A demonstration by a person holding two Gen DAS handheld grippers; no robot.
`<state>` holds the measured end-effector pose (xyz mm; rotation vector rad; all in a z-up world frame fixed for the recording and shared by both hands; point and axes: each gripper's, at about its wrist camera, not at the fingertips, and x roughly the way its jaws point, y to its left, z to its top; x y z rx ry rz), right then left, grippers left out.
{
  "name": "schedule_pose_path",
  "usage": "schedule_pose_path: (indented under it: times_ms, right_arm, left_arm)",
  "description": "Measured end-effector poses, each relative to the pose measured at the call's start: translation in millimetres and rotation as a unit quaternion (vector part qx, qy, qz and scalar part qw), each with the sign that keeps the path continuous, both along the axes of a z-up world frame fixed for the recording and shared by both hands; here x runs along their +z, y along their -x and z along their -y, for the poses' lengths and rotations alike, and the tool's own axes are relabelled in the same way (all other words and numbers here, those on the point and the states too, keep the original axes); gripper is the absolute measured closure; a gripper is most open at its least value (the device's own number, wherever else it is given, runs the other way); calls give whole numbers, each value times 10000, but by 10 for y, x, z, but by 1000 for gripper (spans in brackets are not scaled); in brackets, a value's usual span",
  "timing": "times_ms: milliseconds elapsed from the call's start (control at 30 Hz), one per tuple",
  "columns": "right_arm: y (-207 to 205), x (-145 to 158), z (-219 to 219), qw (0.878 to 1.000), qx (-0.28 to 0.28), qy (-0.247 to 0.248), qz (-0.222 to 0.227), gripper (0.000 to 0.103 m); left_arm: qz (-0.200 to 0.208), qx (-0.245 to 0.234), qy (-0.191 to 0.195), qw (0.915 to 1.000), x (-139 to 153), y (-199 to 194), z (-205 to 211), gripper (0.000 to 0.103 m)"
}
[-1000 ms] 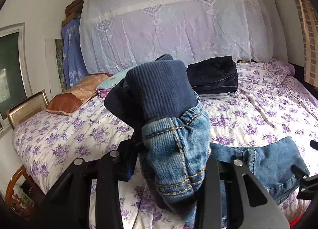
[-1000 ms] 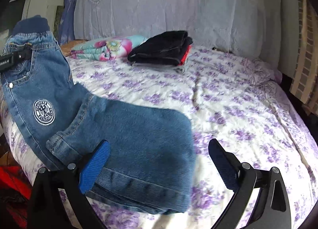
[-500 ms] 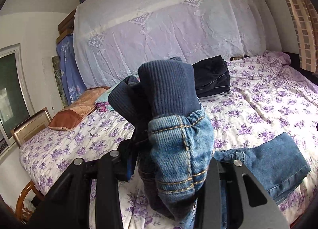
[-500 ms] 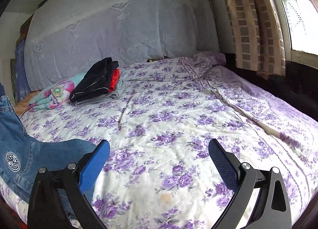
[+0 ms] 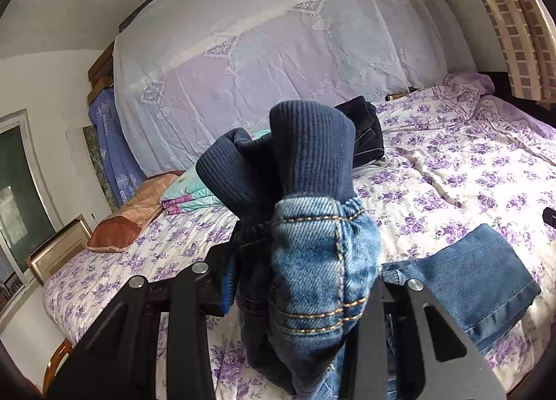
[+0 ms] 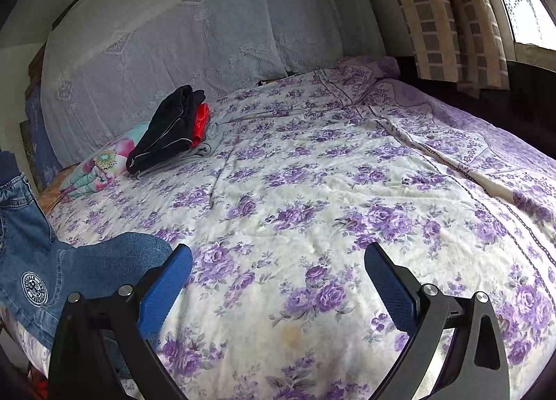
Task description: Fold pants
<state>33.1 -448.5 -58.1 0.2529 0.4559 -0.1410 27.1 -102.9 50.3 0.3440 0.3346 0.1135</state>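
Pants: blue denim jeans [image 5: 323, 271] with a dark navy ribbed waistband [image 5: 305, 157]; the waist end is lifted off the bed and bunched, the legs [image 5: 479, 282] lie flat on the sheet.
Long axis: in the left wrist view it runs from the raised waistband at the centre down and out to the right, where the leg hems point toward the right edge of the picture; the waistband points up and toward the headboard side.
Place on the bed: along the near edge of the bed [image 6: 312, 191], close to its near left corner in the right wrist view, where the jeans [image 6: 45, 261] show a round white badge.
Left gripper [image 5: 299, 282]: clenched on the bunched waist of the jeans, denim filling the gap between the black fingers.
Right gripper [image 6: 278, 282]: released, blue pads wide apart, nothing between them, over bare floral sheet just right of the jeans.
Other things: a stack of dark folded clothes [image 6: 170, 129] with a red layer, near the far edge; a floral pillow [image 6: 100, 167] beside it.
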Motion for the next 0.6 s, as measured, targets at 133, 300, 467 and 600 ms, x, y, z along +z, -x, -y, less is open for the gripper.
schedule_pose_path:
  times_ms: [133,300,467,600]
  right_arm:
    - [5,-5,26,10000,20,-61,-3,4]
    - [1,-15,33,9999,40,-120,-10,4]
    - [-2,-21,59,9998,68,-195,-9,4]
    - [-4,-30,86,9995,92,-291,-6,4]
  left_arm:
    - [19,-60,-165,9998,-28,13,132,69]
    - [10,-160,-337,9993,-83,16,311,69]
    - [20,-244,-569,9981,-160,27,495,69]
    - [-6,-339,-745,9966,-246,31,651,69]
